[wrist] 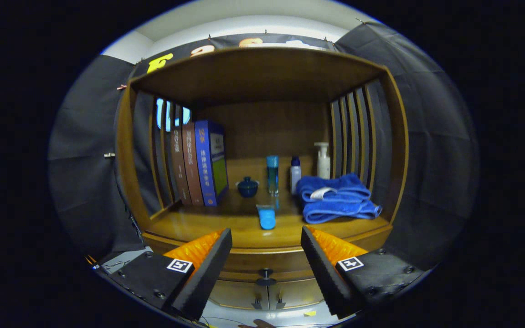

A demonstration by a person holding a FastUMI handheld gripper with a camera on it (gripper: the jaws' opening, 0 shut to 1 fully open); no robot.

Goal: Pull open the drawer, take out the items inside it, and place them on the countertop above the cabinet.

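My gripper (266, 239) is open, nothing between its fingers, held a little back from the wooden cabinet. Between and below the fingers, the drawer front (262, 264) with its dark round knob (265, 274) sits flush under the countertop (189, 225). Just beyond the fingertips a small blue tube (266, 216) lies flat on the countertop, pointing toward me. Whatever is inside the drawer is hidden.
Further back on the countertop stand three upright books (201, 161), a small dark blue lidded bowl (247, 187), a blue bottle (272, 174), a white bottle with a blue cap (295, 173) and a white pump bottle (322, 159). Folded blue towels (335, 198) lie right. Two lower doors (267, 294) sit under the drawer.
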